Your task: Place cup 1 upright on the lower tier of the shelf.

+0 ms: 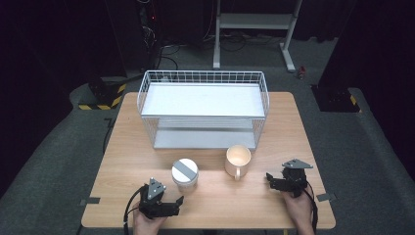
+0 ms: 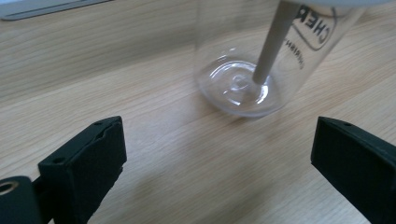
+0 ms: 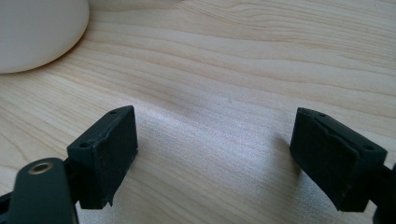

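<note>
Start position: both grippers (image 1: 173, 202) (image 1: 272, 179) resting on counter (image 1: 122, 161), fingers wide, empty. Likely next: reach for clear cup (image 2: 243, 70) or mug (image 1: 238, 159).

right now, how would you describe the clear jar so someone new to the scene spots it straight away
Start at the white wire rack at the back of the wooden table. In front of it stand two vessels; the clear jar is the left one, just ahead of the left tool. Unlike the open cream mug beside it, it has a white lid with a grey stripe.
</note>
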Motion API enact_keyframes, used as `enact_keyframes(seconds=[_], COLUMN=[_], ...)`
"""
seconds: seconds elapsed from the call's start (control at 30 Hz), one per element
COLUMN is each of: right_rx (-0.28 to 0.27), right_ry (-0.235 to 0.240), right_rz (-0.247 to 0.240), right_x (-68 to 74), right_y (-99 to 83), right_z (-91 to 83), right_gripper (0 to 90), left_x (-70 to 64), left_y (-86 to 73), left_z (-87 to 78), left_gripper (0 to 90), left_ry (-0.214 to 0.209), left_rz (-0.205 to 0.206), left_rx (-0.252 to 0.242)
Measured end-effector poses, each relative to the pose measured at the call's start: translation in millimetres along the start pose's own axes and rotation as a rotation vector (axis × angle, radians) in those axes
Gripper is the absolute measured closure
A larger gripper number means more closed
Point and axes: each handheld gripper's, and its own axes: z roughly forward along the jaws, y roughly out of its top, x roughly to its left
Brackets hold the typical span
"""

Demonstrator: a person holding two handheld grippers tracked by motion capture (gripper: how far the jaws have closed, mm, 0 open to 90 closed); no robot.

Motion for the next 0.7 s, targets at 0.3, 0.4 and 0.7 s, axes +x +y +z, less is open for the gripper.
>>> enact_keyframes(seconds=[0.3,0.4,0.7], right_rx=[-0.001,0.001,0.002], right_ry=[0.002,0.002,0.002], right_rz=[0.005,0.004,0.007], right_x=[0.7,0.7,0.9], right_y=[-0.3,-0.2,-0.2], right_z=[-0.1,-0.2,-0.3], right_gripper=[15.0,15.0,15.0], left_x=[-11.3,-13.1,-15.6], left_y=[10.7,13.1,21.2], left_z=[8.2,10.7,17.0], left_gripper=[3.8,3.8,3.9], left_ry=[-0.026,-0.033,-0.041], left_rz=[0.021,0.023,0.038], left_rx=[-0.011,-0.012,-0.016])
